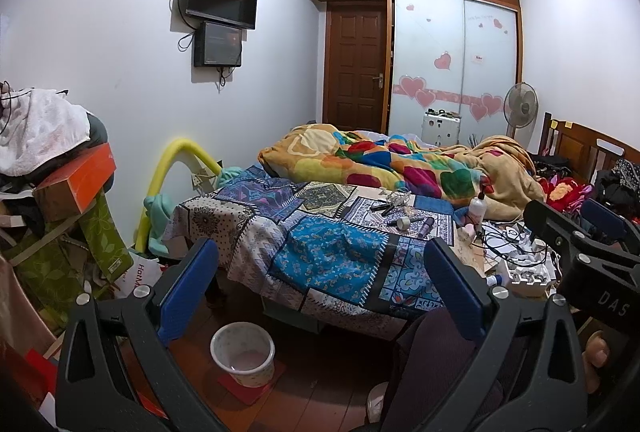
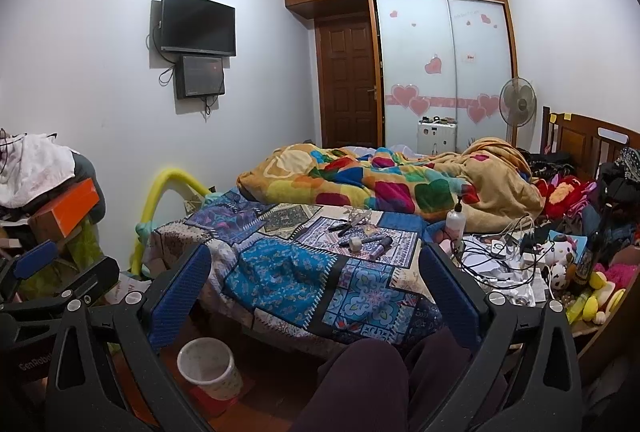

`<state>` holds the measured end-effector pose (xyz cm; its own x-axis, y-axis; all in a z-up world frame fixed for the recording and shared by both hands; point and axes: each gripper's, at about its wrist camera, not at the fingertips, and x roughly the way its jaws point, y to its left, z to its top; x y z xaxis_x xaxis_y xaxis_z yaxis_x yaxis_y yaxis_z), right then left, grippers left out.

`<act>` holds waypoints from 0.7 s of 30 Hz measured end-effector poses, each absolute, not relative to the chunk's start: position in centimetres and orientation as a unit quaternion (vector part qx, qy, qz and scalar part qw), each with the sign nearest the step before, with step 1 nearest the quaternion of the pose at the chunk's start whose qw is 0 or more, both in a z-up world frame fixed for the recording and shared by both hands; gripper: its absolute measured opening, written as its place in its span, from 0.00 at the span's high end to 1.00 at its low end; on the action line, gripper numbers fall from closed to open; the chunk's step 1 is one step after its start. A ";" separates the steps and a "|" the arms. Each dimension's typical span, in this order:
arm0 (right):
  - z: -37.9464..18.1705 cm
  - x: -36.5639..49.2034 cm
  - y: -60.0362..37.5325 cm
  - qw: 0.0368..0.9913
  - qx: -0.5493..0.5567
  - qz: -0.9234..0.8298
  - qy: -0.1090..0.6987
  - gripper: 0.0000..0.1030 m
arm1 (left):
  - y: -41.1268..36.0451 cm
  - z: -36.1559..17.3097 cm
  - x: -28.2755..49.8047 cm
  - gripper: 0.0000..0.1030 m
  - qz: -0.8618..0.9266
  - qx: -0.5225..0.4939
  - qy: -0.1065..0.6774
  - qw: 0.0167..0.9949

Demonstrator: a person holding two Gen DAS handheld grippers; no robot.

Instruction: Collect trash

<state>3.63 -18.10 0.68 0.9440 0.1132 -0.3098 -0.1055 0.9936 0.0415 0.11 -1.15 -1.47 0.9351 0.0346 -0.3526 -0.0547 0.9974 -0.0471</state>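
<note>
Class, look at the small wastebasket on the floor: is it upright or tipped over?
Upright. The wastebasket stands on its base beside the bed, its round open rim facing up, in both views.

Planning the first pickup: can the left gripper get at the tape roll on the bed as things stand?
Probably yes. The left gripper is open and empty, and the tape roll lies uncovered on the patterned sheet, with nothing between them.

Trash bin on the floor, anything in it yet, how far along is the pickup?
Nothing looks done: the trash bin appears empty. Nothing is in hand either; the left gripper and right gripper are both open and hold nothing. Left to do: the small items on the patterned bedspread, such as the tape roll, remain uncollected.
</note>
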 end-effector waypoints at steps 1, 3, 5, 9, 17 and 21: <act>0.7 3.6 -18.1 0.986 0.012 0.056 0.158 0.00 | -1.2 -1.4 0.2 0.00 0.023 -0.028 0.179 0.983; 0.7 3.6 -18.1 0.986 0.011 0.056 0.158 0.00 | -1.3 -1.4 0.1 0.00 0.022 -0.028 0.180 0.983; 0.7 3.6 -18.1 0.986 0.012 0.056 0.157 0.00 | -1.4 -1.4 0.2 0.00 0.022 -0.025 0.181 0.983; 0.7 3.6 -18.1 0.986 0.013 0.055 0.157 0.00 | -1.5 -1.4 0.3 0.00 0.022 -0.024 0.181 0.983; 0.7 3.7 -18.1 0.985 0.012 0.058 0.164 0.00 | -1.9 -1.5 0.3 0.00 0.017 -0.020 0.184 0.983; 0.6 3.7 -18.2 0.985 0.012 0.057 0.164 0.00 | -1.9 -1.4 0.5 0.00 0.015 -0.019 0.186 0.982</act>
